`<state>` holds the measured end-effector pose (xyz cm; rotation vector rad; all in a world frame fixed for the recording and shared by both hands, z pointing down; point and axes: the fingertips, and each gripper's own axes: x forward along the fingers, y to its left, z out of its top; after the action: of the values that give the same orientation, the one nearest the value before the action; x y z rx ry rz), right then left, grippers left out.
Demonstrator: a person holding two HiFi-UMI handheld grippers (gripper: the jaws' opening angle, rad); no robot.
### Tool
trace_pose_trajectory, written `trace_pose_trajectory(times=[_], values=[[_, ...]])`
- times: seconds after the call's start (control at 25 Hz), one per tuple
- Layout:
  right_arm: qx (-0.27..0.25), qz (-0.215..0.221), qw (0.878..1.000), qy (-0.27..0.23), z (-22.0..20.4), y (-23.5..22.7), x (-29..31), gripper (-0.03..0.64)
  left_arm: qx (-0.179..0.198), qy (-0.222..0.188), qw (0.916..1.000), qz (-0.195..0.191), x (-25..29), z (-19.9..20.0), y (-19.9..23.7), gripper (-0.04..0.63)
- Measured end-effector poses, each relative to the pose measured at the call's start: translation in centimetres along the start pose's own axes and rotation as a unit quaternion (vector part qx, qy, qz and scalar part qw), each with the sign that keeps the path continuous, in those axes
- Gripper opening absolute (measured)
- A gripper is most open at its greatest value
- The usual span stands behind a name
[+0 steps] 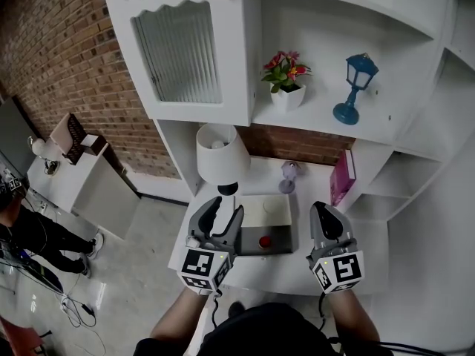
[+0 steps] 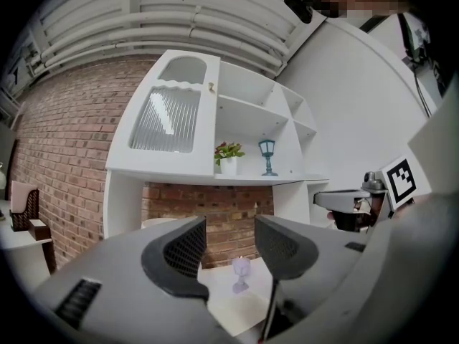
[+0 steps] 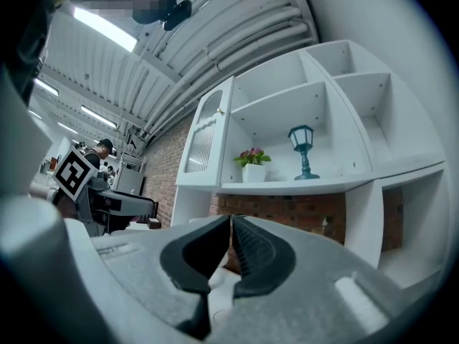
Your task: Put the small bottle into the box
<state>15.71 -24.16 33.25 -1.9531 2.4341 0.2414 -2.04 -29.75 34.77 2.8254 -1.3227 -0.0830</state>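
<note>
1. The bottle (image 1: 288, 175) is a small, pale lilac piece with a narrow waist. It stands upright on the desk, ahead of both grippers and beyond the box (image 1: 282, 237). In the left gripper view it shows through the gap between the jaws, well ahead of them (image 2: 241, 273).
2. Handling, as a judgement: it looks like glass or clear plastic, so light, stiff, smooth and likely breakable. On its small foot it would tip easily. The round upper body seems a safer place to pinch than the thin waist, with gentle pressure.
3. The left gripper (image 1: 224, 212) has its jaws well apart with nothing between them. It hovers over the near left edge of the box.
4. The right gripper (image 1: 323, 209) has its jaws almost touching and holds nothing. It sits to the right of the box.
5. The box lies between the grippers, open on top, with a small red thing (image 1: 264, 241) already inside.
6. The lamp (image 1: 221, 154) stands ahead of the left gripper, just left of the bottle, and its wide shade could crowd a reach from that side. The pink book (image 1: 343, 176) leans ahead of the right gripper, to the right of the bottle.
</note>
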Motion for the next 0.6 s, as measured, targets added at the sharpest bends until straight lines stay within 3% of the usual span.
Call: trace_pose_trajectory(times=[0.6], values=[[0.007,-0.003,1.0,0.001,-0.25,-0.98,0.04,-0.002,0.008,0.013,0.9999,-0.005,0.45,-0.6,-0.64,0.207]])
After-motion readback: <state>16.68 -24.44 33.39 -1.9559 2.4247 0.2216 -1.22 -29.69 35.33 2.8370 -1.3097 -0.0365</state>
